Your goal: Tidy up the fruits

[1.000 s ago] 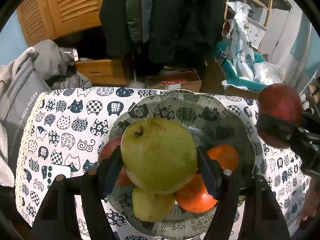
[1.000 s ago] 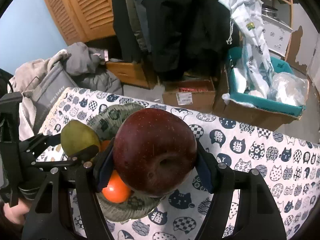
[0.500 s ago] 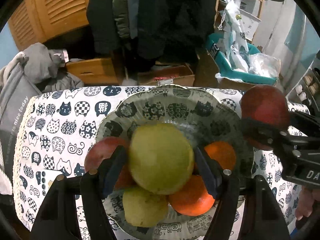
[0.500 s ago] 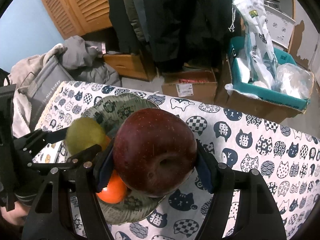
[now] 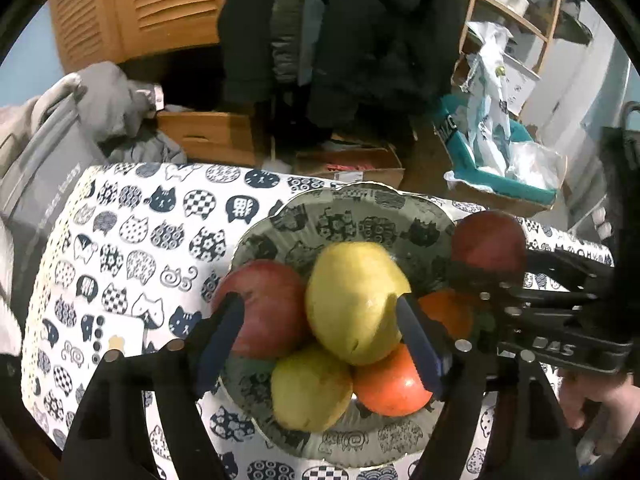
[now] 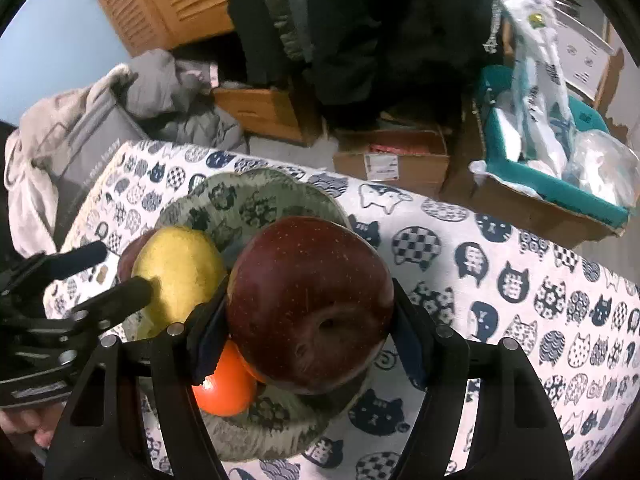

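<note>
Over the bowl [image 5: 362,208], left gripper [image 5: 320,336] has just been opening around the pear [image 5: 354,300]; right gripper [image 6: 308,332] clamps the apple [image 6: 310,304].

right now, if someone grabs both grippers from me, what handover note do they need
Left gripper: jaws have just been opening around the yellow-green pear, which sits on the fruit pile; the left pad is clear of it.
Right gripper: shut on the dark red apple, above the plate's right side.
Patterned plate holds a red apple, a second pear and two oranges.
Left to do: back the left gripper off, set the dark red apple down.
</note>
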`<state>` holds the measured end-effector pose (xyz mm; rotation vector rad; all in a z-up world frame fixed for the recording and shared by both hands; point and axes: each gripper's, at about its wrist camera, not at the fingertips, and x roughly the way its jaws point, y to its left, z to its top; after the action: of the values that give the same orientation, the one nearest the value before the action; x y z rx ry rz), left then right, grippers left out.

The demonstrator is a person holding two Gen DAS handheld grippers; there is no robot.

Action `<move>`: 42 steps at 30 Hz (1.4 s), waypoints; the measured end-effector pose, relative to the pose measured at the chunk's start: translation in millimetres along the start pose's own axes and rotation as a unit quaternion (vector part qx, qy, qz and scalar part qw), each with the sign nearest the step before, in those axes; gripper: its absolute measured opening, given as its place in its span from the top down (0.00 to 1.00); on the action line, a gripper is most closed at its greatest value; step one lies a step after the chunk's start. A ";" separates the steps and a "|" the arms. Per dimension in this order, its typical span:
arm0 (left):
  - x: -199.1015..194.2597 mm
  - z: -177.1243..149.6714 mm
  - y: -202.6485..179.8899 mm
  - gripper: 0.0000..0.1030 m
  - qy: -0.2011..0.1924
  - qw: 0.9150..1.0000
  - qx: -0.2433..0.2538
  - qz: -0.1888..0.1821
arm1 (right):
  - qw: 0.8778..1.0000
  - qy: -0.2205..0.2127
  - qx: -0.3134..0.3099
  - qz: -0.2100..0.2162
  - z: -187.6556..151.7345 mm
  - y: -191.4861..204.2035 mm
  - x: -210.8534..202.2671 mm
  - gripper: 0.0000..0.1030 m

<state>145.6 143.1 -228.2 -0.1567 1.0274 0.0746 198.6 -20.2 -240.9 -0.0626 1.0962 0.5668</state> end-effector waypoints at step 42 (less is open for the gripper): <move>-138.5 2.7 4.9 0.11 -0.113 0.993 -0.029 0.014 | 0.988 -0.118 -0.044 -0.085 18.8 33.9 -144.7 0.23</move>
<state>75.8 150.0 -108.7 -0.1823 0.8010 0.1447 150.4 -43.4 -101.0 -0.1614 0.8266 0.4562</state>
